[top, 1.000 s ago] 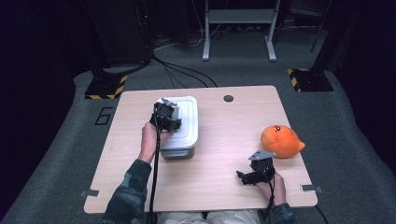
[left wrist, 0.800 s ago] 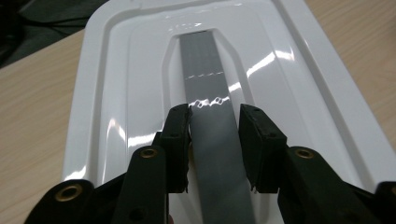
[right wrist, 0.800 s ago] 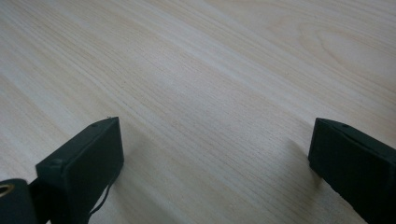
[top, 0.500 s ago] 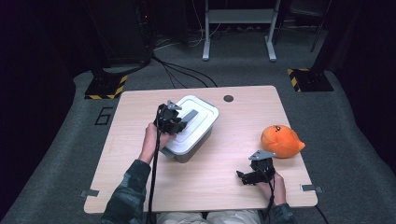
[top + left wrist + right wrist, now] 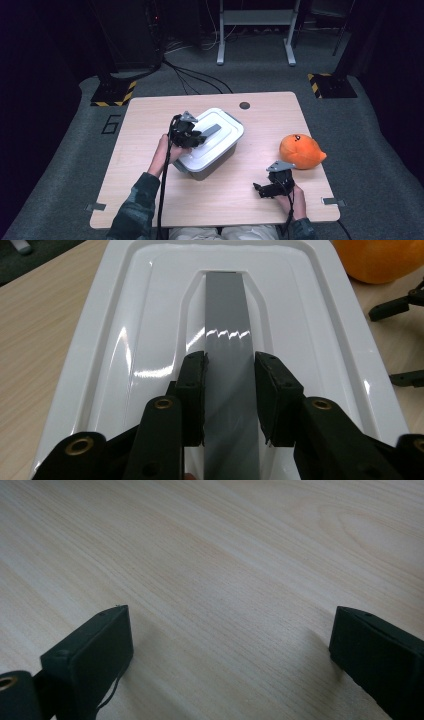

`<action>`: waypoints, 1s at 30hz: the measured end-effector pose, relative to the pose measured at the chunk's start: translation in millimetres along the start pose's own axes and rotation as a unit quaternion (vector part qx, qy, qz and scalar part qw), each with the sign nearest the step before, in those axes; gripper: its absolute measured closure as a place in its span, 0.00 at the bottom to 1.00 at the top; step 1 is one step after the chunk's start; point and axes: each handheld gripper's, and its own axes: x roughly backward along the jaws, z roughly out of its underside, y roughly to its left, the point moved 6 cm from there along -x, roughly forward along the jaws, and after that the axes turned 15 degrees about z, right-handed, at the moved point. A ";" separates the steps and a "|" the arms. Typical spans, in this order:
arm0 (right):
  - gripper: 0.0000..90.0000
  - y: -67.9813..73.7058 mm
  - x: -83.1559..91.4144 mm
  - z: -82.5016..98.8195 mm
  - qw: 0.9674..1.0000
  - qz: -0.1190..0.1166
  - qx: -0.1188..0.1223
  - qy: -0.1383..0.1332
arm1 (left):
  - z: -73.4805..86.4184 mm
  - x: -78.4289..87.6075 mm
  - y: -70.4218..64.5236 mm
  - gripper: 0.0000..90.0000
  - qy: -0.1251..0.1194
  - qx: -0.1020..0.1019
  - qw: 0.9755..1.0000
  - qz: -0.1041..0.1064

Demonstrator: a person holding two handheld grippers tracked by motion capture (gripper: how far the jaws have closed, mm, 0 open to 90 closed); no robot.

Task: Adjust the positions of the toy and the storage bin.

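A grey box with a white lid [image 5: 224,131] stands askew on the left half of the wooden table [image 5: 150,200]. My left gripper [image 5: 200,136] is shut on the lid's flat grey handle [image 5: 227,315], and its pads [image 5: 192,385] press both edges of the strip. The lid [image 5: 140,330] spreads out glossy around the handle. An orange plush toy [image 5: 300,150] lies at the right side of the table, and its edge shows past the lid [image 5: 380,257]. My right gripper [image 5: 262,190] rests near the front right, open [image 5: 230,655], with bare wood between its jaws.
A dark round cable hole [image 5: 244,105] sits near the table's far edge. Beyond the table are a grey carpet, black cables [image 5: 190,75] and stand feet with yellow-black tape [image 5: 330,85]. Bare wood lies between the box and the plush toy.
The box has swung clockwise, its far end now pointing to the upper right, with the left gripper on its handle. The right gripper has stayed where it was.
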 end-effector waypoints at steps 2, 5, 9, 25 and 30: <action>0.03 0.0 0.0 0.0 1.000 0.000 0.000 0.000 | 0.1 -0.4 -1.4 0.74 0.000 -0.003 1.000 0.003; 0.04 0.1 0.0 0.0 1.000 0.000 0.000 0.000 | 0.6 -1.1 -4.4 0.74 0.000 -0.007 1.000 0.013; 0.04 -0.1 0.0 0.0 1.000 0.000 0.000 0.000 | 1.6 -2.4 -8.3 0.74 -0.013 0.000 0.999 0.034; 0.04 -0.2 0.2 0.0 1.000 0.000 -0.001 0.000 | 3.3 -7.7 -28.6 0.74 -0.011 -0.030 0.997 0.072; 0.04 -0.2 0.2 0.0 1.000 0.000 -0.001 0.000 | 5.0 -7.1 -32.4 0.74 -0.010 -0.034 0.996 0.081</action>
